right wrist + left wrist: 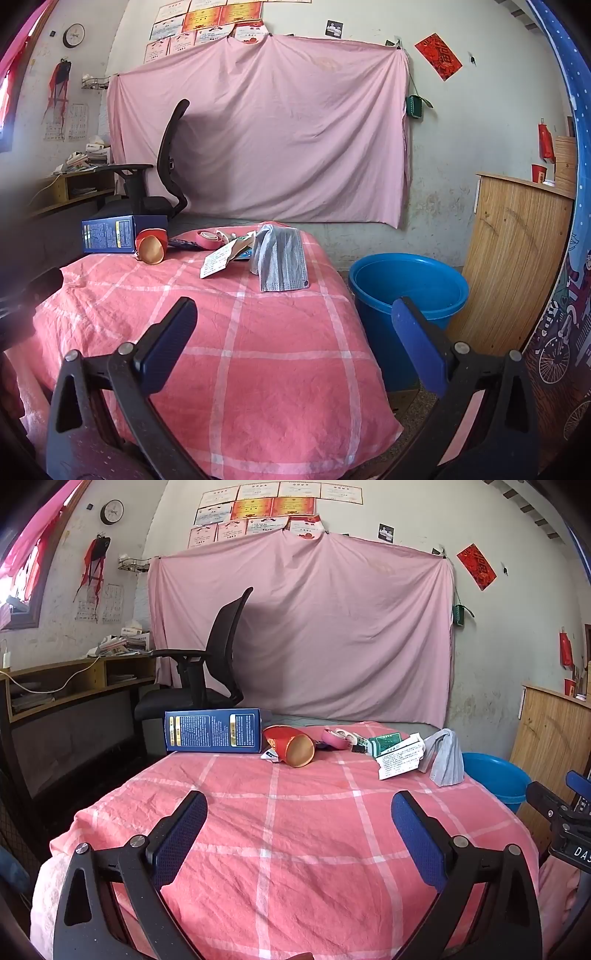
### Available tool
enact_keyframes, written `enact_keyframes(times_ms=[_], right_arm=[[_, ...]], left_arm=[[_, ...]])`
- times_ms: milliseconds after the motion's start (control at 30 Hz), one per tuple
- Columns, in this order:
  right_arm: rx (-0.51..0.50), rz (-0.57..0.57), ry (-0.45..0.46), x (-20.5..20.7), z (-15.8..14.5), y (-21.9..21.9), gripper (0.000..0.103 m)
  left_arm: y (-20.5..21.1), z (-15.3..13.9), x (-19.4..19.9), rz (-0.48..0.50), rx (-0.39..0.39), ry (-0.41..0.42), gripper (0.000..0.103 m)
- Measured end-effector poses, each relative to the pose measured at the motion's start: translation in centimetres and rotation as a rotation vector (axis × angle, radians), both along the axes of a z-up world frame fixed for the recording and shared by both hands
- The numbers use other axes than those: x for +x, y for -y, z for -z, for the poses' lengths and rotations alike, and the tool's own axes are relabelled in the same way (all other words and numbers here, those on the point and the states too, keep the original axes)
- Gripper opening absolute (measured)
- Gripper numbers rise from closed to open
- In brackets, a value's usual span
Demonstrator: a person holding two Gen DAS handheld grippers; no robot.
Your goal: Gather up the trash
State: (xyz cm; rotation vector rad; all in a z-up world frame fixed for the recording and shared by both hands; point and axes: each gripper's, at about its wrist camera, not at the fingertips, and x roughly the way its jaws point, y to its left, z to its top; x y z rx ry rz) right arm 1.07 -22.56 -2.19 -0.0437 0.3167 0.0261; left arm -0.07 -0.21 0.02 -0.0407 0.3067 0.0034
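Trash lies along the far edge of a table under a pink checked cloth (280,834): a blue box (212,731), a red paper cup (291,746) on its side, a pink tape roll (334,738), a white-and-green paper packet (399,757) and a grey face mask (445,757). In the right wrist view the mask (282,258), packet (218,262), cup (151,247) and box (110,234) show too. A blue bucket (406,284) stands on the floor right of the table. My left gripper (299,812) and right gripper (293,321) hover open over the near cloth, holding nothing.
A black office chair (214,664) stands behind the table's left corner, next to a wooden desk (74,679). A wooden cabinet (517,251) stands beyond the bucket. A pink sheet (303,627) covers the back wall. The right gripper's body (565,823) shows at the left view's right edge.
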Motion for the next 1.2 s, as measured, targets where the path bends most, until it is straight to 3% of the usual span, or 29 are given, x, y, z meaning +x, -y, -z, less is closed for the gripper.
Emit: enact_keyframes(times_ms=[1200], right_arm=[[0.002,0.0,0.0,-0.07,-0.1,0.11,0.103]], left_arm=[[-0.2,-0.02,0.04,-0.003,-0.004,0.002,0.098]])
